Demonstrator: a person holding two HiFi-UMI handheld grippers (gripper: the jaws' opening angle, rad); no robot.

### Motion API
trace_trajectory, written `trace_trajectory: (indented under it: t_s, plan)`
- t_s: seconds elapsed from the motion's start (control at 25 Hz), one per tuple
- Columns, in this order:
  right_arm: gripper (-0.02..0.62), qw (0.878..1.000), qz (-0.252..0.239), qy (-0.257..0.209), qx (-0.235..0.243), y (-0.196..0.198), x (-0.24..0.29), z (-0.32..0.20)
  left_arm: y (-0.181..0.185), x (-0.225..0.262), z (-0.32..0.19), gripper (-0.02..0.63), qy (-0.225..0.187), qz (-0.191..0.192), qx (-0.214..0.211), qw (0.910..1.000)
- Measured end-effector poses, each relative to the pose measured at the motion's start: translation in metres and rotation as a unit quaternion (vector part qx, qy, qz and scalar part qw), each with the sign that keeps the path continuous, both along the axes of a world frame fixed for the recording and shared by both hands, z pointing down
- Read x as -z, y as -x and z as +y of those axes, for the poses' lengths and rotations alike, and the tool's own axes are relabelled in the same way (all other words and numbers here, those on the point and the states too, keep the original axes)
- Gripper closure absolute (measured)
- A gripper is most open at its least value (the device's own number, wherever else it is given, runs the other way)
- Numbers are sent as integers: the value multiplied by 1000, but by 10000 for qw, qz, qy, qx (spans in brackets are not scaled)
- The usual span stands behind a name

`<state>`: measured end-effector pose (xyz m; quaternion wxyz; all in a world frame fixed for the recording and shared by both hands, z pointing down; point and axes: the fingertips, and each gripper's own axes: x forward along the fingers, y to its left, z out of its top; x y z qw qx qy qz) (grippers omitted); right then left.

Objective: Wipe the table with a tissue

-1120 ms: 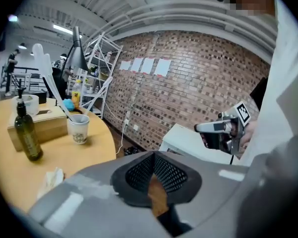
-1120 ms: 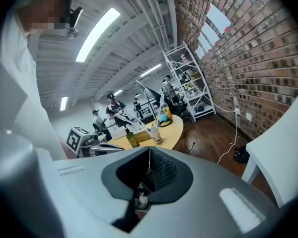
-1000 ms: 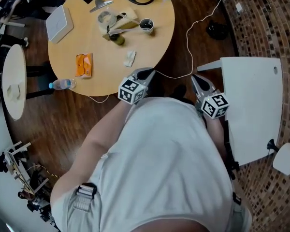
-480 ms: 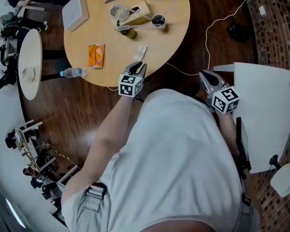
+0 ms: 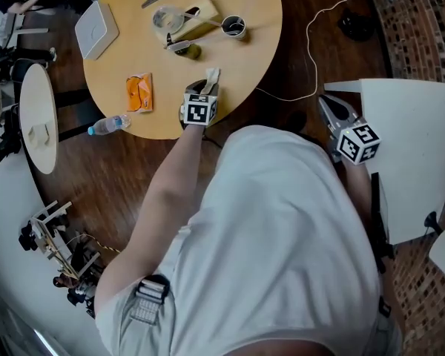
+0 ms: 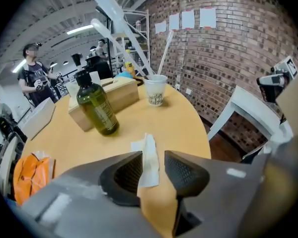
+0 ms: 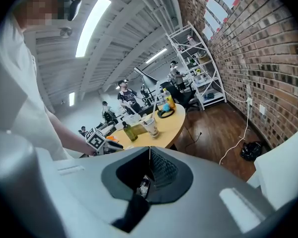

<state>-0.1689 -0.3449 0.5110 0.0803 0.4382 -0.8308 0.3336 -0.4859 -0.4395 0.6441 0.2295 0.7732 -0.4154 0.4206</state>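
White crumpled paper tissue (image 6: 150, 148): dead ahead of left gripper (image 6: 153, 168), lined up with its spread jaws, long axis pointing away.
Right gripper (image 7: 149, 155): pressed together, way off to the side, so lefty's nearer.

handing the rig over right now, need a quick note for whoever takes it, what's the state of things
Left gripper: open, low over the round table, with the tissue in line with the gap between its jaws. Not gripped yet.
Right gripper: shut, empty, held off to the side away from the table.
Tissue: lies crumpled on the table top near the front edge, with the green bottle and paper cup further back.
Done: the left gripper is lined up on the tissue.
Left: close on the tissue, then wipe the table, probably steering round the bottle and cup.
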Motion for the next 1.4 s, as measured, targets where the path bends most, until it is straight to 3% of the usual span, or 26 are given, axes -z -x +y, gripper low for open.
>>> trace_trajectory:
  t_s: [0.28, 0.44, 0.68, 0.88, 1.16, 1.4]
  plan:
    - [586, 9991, 108, 146, -373, 4, 4, -12, 13, -27, -6, 466, 353, -58, -51, 9993]
    - [586, 9986, 201, 196, -455, 8, 6, -21, 12, -37, -6, 498, 393, -166, -375, 9984]
    - [586, 9981, 238, 166, -552, 19, 7, -32, 7, -38, -2, 543, 433, 26, -613, 9972]
    - [586, 9970, 275, 146, -713, 20, 9, -36, -19, -18, -3, 546, 271, 469, -1001, 9935]
    - [586, 9927, 373, 134, -1136, 12, 10, -30, -99, 26, 3, 546, 145, 1392, -1940, 9710]
    - [586, 9850, 313, 1, -1694, -7, 20, -2, -171, 63, 22, 546, 58, 2147, -2767, 9366]
